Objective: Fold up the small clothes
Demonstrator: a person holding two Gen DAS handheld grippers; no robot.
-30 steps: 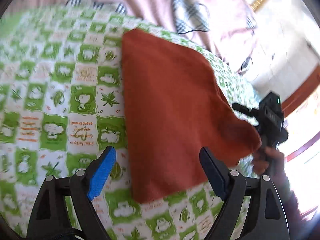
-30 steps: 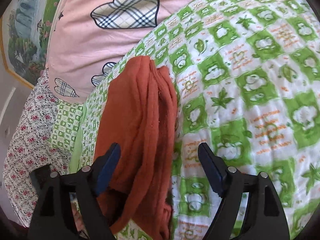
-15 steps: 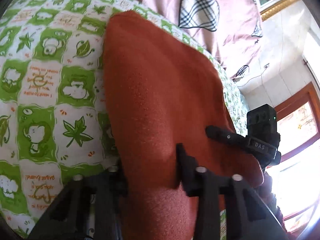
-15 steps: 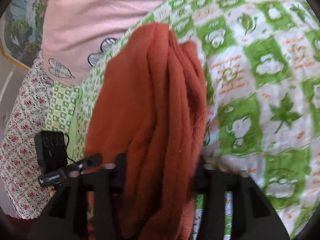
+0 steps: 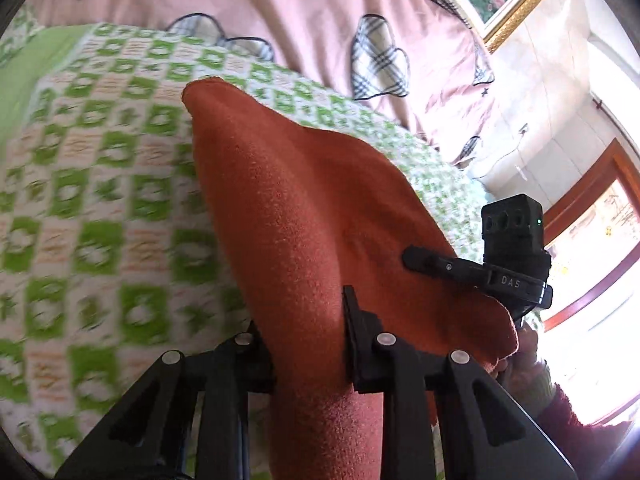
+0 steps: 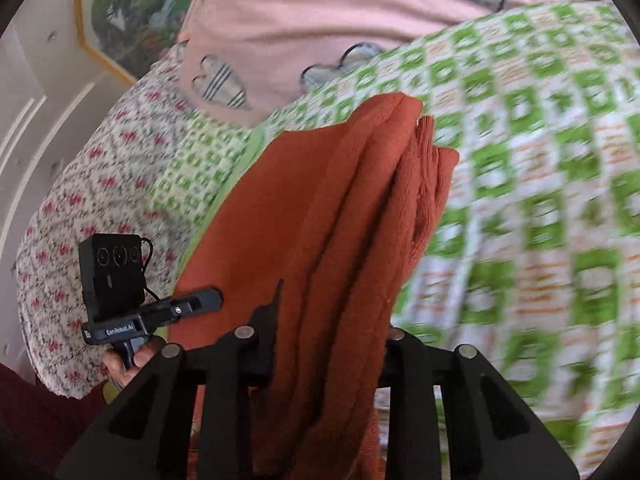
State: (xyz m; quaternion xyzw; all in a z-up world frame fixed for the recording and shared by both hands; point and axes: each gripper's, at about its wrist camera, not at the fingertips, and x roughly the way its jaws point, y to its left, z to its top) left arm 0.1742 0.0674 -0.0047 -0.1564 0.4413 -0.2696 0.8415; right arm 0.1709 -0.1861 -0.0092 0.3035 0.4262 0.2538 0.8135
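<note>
A rust-orange knit garment [image 5: 304, 220] lies folded on a green and white checked blanket [image 5: 100, 208]. My left gripper [image 5: 308, 344] is shut on its near edge and lifts it. In the right wrist view the same garment [image 6: 320, 240] shows its stacked folded layers. My right gripper [image 6: 328, 344] is shut on the other near corner. Each gripper shows in the other's view: the right one [image 5: 480, 272] and the left one [image 6: 160, 312]. The garment's far end rests on the blanket.
A pink quilt with plaid hearts [image 5: 320, 20] lies behind the blanket. A floral sheet [image 6: 80, 184] covers the bed edge on the left of the right wrist view. A framed picture [image 6: 120, 12] hangs on the wall. A window [image 5: 592, 280] is on the right.
Both grippers went from open around the garment's near edge to shut on it. They have raised that edge, so the cloth now drapes up from the blanket.
</note>
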